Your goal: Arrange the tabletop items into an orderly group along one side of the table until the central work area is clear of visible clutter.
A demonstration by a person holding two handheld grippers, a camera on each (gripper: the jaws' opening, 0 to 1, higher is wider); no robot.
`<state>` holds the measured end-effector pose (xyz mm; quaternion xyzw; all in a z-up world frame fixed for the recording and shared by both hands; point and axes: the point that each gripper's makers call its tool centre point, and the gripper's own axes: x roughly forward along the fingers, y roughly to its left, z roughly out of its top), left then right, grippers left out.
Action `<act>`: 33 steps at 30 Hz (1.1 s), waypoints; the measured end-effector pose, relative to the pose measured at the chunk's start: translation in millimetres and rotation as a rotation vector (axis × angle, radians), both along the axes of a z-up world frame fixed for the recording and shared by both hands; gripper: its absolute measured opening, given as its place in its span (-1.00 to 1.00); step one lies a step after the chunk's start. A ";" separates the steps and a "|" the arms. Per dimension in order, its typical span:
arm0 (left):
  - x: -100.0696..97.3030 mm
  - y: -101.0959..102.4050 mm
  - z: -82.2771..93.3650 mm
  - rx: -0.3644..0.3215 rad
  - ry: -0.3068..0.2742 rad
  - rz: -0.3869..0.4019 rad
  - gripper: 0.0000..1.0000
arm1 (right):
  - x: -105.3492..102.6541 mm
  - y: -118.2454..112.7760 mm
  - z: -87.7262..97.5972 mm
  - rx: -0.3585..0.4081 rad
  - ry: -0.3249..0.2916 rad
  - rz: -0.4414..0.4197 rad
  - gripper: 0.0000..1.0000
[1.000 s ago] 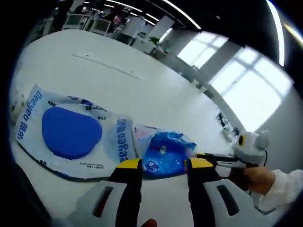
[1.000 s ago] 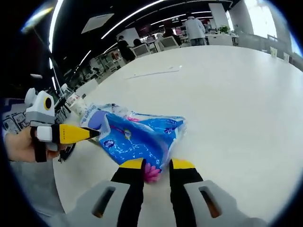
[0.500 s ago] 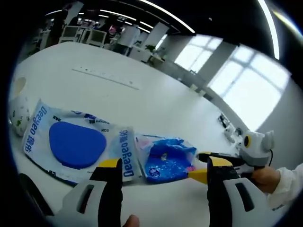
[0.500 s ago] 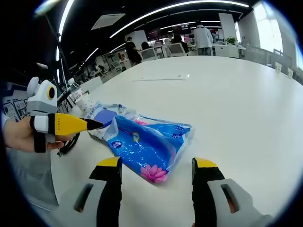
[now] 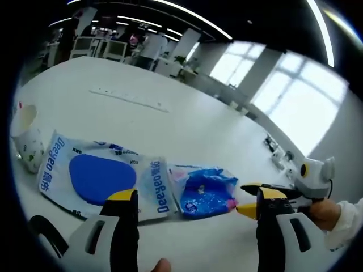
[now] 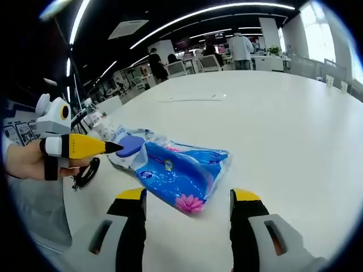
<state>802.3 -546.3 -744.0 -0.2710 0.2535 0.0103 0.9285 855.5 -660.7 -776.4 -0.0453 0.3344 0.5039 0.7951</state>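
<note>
Left gripper (image 5: 191,199) held above white tabletop (image 5: 170,122), jaws spread wide, nothing pinched. Right gripper (image 6: 189,196) likewise spread, empty. Blue tissue pack (image 6: 181,175) laid flat just ahead of both grippers, touching wet-wipes pack (image 5: 102,177) with blue lid. Paper cup (image 5: 25,139) stood beyond wipes. Black cable (image 6: 85,174) seen at tabletop edge.

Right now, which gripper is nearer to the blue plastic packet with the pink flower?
Right. The right gripper faces the blue plastic packet with the pink flower, open, just short of it; the left gripper points at its far end, over the neighbouring wipes pack.
</note>
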 end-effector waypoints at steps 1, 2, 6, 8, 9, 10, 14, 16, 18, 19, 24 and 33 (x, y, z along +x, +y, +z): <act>-0.7 0.0 1.0 0.002 -0.001 -0.003 0.66 | 0.5 -0.6 0.4 0.000 -0.004 -0.002 0.13; -1.9 0.8 2.2 0.004 -0.002 -0.004 0.65 | 0.3 -1.1 1.2 0.001 -0.006 -0.003 0.13; -9.5 4.2 8.0 0.017 -0.011 0.005 0.69 | -4.7 -2.5 6.3 0.008 -0.015 -0.007 0.11; -14.5 4.4 8.5 0.009 -0.004 0.004 0.72 | -7.6 -4.4 8.2 0.008 -0.016 -0.016 0.11; -18.9 6.5 8.6 0.020 0.005 0.015 0.77 | -11.2 -6.4 9.7 0.007 -0.014 -0.023 0.11; -20.7 7.5 8.6 0.026 0.007 0.015 0.81 | -14.0 -7.5 11.4 0.011 -0.014 -0.033 0.11; -31.0 7.9 15.2 0.010 0.002 -0.012 0.77 | -23.1 -10.0 19.2 0.004 -0.028 -0.053 0.12; -37.7 9.9 18.8 0.027 0.001 -0.025 0.77 | -28.9 -10.9 23.7 0.004 -0.028 -0.060 0.11; -46.3 11.4 23.3 0.031 -0.001 -0.030 0.76 | -35.7 -11.5 26.6 0.004 -0.026 -0.072 0.11; -49.9 12.6 24.8 0.031 -0.001 -0.030 0.76 | -39.0 -12.5 33.6 0.008 -0.033 -0.080 0.11; -66.2 18.5 35.9 0.067 -0.029 -0.044 0.75 | -47.4 -12.2 38.2 0.017 -0.023 -0.115 0.12; -83.5 45.3 50.8 0.079 -0.033 -0.041 0.73 | -58.2 -8.5 46.6 0.019 -0.027 -0.144 0.12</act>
